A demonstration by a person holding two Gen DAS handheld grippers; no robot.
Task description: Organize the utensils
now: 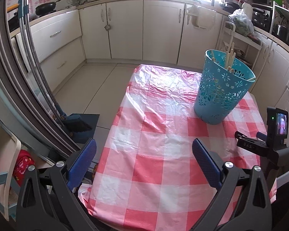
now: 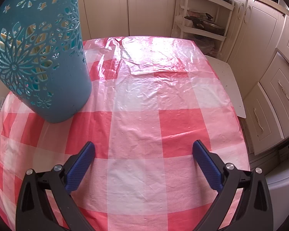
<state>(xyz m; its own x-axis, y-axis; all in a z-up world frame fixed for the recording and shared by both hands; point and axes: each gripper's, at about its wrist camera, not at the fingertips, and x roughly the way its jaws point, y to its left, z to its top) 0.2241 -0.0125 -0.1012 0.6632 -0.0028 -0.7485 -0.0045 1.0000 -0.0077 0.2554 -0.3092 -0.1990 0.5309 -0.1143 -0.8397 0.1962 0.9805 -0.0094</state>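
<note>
Both hand-held grippers, left (image 1: 144,160) and right (image 2: 144,160), are spread wide and empty. The utensils (image 1: 231,58) stand in the basket (image 1: 224,88), ahead-right of the left one. No loose utensil shows on the tabletop (image 2: 144,115); keep the jaws clear of the basket.

– What lay under everything?
– A pink-and-white checked tablecloth (image 1: 163,130).
– And around it?
– Cream cabinets (image 1: 125,28), a black frying pan (image 1: 46,7), a broom (image 1: 77,123) beside the dustpan (image 1: 90,123).

Chopsticks (image 1: 230,57) in basket (image 1: 221,96) on table (image 1: 144,134)
</note>
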